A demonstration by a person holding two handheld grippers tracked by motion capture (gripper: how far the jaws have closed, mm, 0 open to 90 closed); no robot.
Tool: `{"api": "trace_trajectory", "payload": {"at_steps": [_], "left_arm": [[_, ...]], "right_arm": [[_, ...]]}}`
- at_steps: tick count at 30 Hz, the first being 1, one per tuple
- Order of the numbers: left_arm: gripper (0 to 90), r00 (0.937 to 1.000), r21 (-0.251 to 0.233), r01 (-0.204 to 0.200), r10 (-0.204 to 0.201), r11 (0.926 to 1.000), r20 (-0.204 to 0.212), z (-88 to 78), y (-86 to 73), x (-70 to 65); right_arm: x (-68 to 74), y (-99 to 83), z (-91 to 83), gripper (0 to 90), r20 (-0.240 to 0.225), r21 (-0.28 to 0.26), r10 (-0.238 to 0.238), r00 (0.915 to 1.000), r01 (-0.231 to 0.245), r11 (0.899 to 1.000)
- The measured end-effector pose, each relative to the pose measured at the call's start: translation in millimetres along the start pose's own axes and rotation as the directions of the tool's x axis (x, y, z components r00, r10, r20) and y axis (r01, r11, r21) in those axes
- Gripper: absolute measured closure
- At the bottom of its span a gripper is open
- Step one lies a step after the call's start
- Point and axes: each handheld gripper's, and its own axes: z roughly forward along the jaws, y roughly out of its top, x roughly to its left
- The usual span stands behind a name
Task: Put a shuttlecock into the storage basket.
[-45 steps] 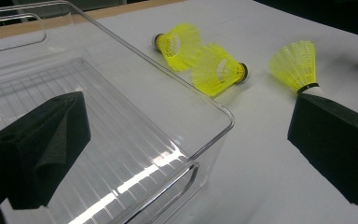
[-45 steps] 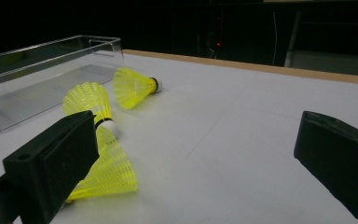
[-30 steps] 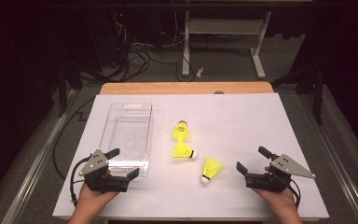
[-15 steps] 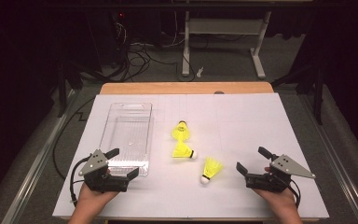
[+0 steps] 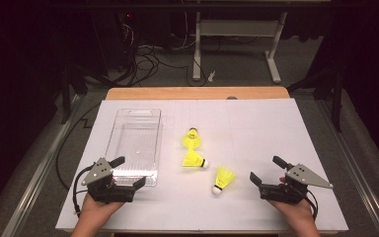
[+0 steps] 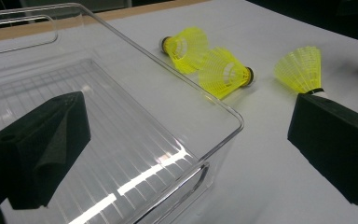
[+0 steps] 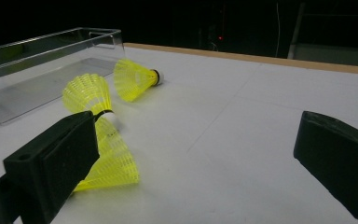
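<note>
**Three shuttlecocks on the sheet, both grippers idle at the near edge**

The nearest shuttlecock (image 5: 223,178) lies on its side on the white table (image 5: 256,123), long axis running near-to-far, cork toward the person and skirt away. The middle shuttlecock (image 5: 193,160) lies crosswise, cork to the right. The far shuttlecock (image 5: 192,138) points its cork away, skirt toward the middle one and just beside it. All three lie right of the clear tray (image 5: 134,143), apart from it.

Nothing differs from the earlier frames: things and hands are unmoved.

The left gripper (image 5: 126,178) rests at the tray's near end, jaws spread wide, holding nothing, one jaw toward the tray. The right gripper (image 5: 266,171) rests near the nearest shuttlecock, jaws likewise released and empty. Both hands sit low on the table's near edge.
</note>
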Motion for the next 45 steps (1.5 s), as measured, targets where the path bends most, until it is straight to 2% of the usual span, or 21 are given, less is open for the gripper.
{"api": "trace_trajectory", "payload": {"at_steps": [13,24,36,40,45], "left_arm": [[0.4,0.9996,0.011,0.007,-0.006,0.9999,-0.029,-7.2,-0.4,3.3],[0.3,0.9983,-0.008,0.021,-0.021,0.9997,-0.055,-19.2,-0.8,10.1],[0.2,0.9923,-0.051,0.07,-0.075,0.9962,-0.099,-40.0,-5.2,30.2],[0.2,0.9905,-0.047,0.088,-0.092,0.995,-0.102,-45.6,-7.6,36.7],[0.2,0.9847,-0.051,0.105,-0.111,0.9931,-0.134,-54.1,-11.9,45.1]], "right_arm": [[1.0,-1.7,1.1,0.6,-0.008,0.015,-0.009,0.9999,0.009,1.0],[0.6,-2.0,0.7,0.6,-0.009,0.012,-0.006,0.9999,0.006,1.0],[0.2,-1.2,-0.7,0.6,-0.005,0.008,-0.006,1.0,0.006,1.0],[-0.7,-0.9,-1.7,0.6,-0.003,0.008,-0.005,1.0,0.005,1.0],[-1.5,-1.1,-2.1,0.6,-0.002,0.008,-0.004,1.0,0.004,1.0]]}}
